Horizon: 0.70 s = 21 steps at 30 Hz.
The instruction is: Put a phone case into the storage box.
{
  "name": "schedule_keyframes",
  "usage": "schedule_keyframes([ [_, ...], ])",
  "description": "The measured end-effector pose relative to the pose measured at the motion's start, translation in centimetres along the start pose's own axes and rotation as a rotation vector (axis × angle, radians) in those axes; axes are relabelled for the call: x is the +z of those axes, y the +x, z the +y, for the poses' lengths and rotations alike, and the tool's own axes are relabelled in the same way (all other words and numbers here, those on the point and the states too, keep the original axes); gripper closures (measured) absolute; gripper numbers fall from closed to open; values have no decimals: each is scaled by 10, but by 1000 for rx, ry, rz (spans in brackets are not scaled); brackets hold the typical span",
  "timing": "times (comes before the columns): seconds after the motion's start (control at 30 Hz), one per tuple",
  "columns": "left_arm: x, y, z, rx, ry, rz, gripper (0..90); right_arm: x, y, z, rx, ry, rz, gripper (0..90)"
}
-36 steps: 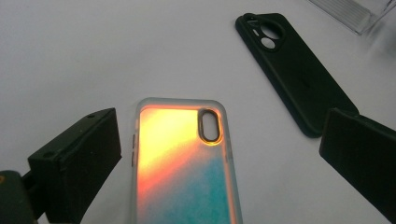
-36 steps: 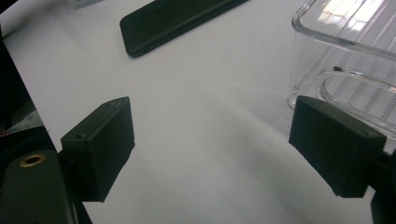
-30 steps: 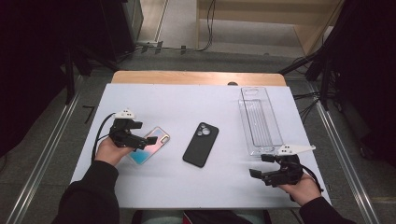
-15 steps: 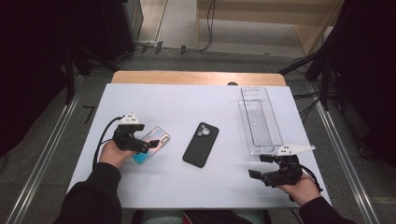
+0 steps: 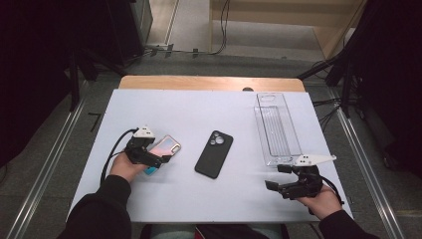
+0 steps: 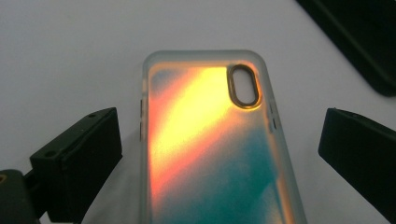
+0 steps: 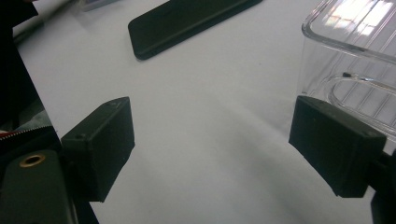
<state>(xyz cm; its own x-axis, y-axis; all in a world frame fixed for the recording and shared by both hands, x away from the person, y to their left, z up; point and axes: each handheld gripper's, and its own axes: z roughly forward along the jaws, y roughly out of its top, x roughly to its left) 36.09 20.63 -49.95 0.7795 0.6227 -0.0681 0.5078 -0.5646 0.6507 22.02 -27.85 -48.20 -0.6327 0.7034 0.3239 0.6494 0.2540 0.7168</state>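
An iridescent orange-and-teal phone case (image 6: 210, 154) lies flat on the white table (image 5: 199, 112), camera cutout at its far end. My left gripper (image 6: 219, 158) is open and low over it, one black jaw on each long side with a gap between pad and case. In the high view the left gripper (image 5: 158, 158) covers the near end of the case (image 5: 168, 147). A black phone case (image 5: 214, 154) lies at the table's middle. My right gripper (image 5: 274, 177) rests near the front right, open and with nothing in it.
A clear plastic tray (image 5: 276, 127) stands at the right, its near end just beyond the right gripper; it appears at the right edge of the right gripper view as the tray (image 7: 355, 51). The black case (image 7: 187, 23) lies farther off there. A wooden edge (image 5: 209, 82) borders the back.
My left gripper has sunk toward the table and now straddles the iridescent case more closely. The right gripper has stayed put.
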Motion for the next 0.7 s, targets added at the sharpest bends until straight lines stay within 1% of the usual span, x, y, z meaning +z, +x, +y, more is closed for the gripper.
schedule_keyframes([
  [0.03,1,0,-1,2,9,-3,0,0,0,0,-2,3,0,123],
  [0.1,3,-2,-3,13,-1,11,0,2,0,0,1,5,2,123],
  [0.17,3,-3,-4,10,-8,24,0,2,0,0,-4,10,4,123],
  [0.2,4,-4,-5,10,-13,39,0,2,0,0,-6,9,4,123],
  [0.27,6,-8,-6,29,-17,68,0,1,0,1,1,-2,11,123],
  [0.3,7,-10,-6,49,-3,88,0,0,1,1,3,-9,14,123],
  [0.33,8,-11,-6,52,-3,91,0,0,1,1,1,-12,15,123],
  [0.37,7,-10,-6,49,-3,89,0,0,1,1,0,-10,15,123],
  [0.43,8,-11,-6,50,-4,94,0,1,0,1,-2,-4,12,123],
  [0.5,8,-12,-6,41,-5,101,1,0,1,0,0,-8,10,123],
  [0.7,6,-15,-7,12,-25,128,55,-1,0,0,2,-8,3,123],
])
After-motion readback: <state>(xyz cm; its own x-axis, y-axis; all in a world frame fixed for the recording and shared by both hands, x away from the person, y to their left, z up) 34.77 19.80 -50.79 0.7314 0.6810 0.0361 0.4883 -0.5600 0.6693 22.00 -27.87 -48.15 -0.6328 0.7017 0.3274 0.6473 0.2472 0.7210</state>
